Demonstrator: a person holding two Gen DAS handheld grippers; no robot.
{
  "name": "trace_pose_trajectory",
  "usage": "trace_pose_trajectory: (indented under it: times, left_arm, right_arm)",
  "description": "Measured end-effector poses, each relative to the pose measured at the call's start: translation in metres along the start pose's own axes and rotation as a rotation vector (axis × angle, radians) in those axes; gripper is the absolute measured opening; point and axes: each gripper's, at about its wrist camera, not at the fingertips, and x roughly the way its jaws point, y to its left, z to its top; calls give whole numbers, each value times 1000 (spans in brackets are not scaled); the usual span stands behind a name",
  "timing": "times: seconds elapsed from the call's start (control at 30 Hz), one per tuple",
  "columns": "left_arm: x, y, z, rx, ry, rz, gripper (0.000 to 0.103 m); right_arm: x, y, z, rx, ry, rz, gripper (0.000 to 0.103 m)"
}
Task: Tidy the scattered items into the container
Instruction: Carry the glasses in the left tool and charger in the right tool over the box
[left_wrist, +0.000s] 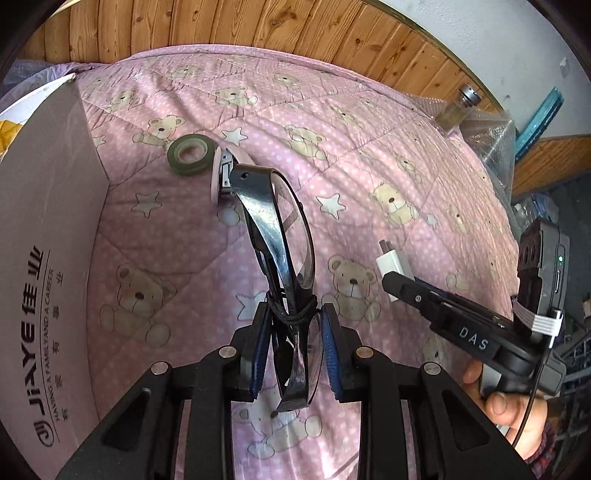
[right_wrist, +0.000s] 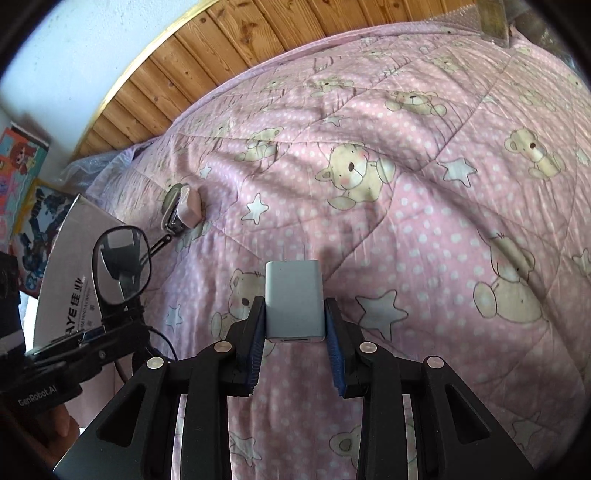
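Cardboard box beside claw-held glasses

The left gripper is closed on a pair of glasses, its blue-padded fingers pressing the folded frame from both sides. The right gripper clamps a white charger between its pads. A hand grips the right gripper's handle from below.

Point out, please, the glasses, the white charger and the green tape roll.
glasses (left_wrist: 291, 236), left wrist view, on the black frame.
white charger (right_wrist: 293, 299), right wrist view, on its flat face.
green tape roll (left_wrist: 190, 153), left wrist view, on its ring.
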Motion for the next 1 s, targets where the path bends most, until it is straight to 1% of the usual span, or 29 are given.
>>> trace_pose_trajectory:
  times: [0.17, 0.5, 0.8, 1.0]
  left_arm:
    - [-8, -8, -15, 17, 11, -18, 28]
    - [-33, -25, -30, 63, -32, -42, 28]
    - [-49, -28, -64, 59, -43, -66, 28]
    - [-69, -34, -87, 64, -69, -79, 28]
  right_arm:
    - [-12, 1, -14, 26, 5, 8, 32]
    - [-27, 17, -43, 18, 18, 10, 32]
    - [-46, 27, -75, 12, 21, 8, 32]
    - [-67, 38, -94, 4, 8, 16, 32]
